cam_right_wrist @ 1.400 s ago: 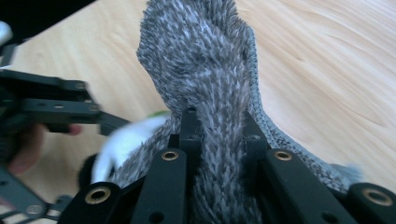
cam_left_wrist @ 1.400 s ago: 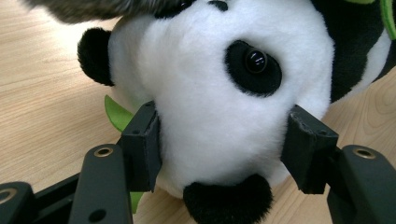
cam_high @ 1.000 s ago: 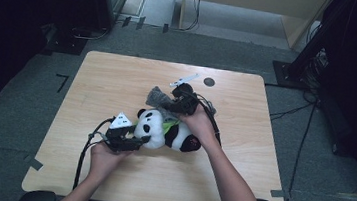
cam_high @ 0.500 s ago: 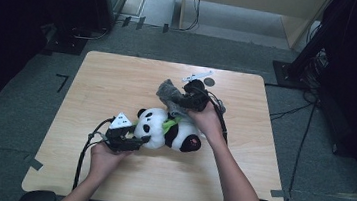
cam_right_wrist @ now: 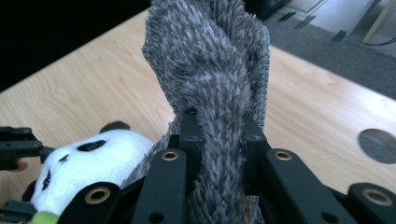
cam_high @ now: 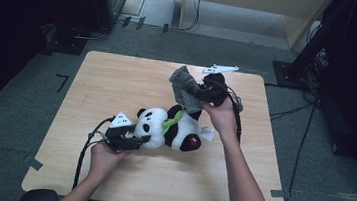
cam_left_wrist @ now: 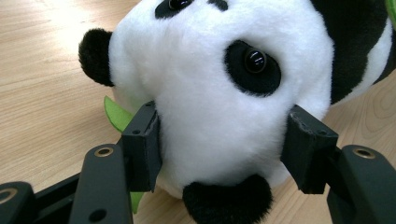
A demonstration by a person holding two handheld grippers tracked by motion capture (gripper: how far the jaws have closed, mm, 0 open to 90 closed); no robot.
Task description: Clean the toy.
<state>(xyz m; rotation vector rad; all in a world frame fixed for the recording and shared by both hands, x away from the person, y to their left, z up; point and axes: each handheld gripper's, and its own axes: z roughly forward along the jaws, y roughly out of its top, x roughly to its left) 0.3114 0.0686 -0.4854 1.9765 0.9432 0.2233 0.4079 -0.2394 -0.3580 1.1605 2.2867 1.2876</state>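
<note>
No writing, label, brand, number or sign can be read anywhere in these views. The panda plush point(cam_high: 168, 128), the grey furry cloth point(cam_high: 184, 85) and the wooden worktop point(cam_high: 118, 81) carry no lettering that shows, and the black parts of each gripper bear no legible marking.
</note>
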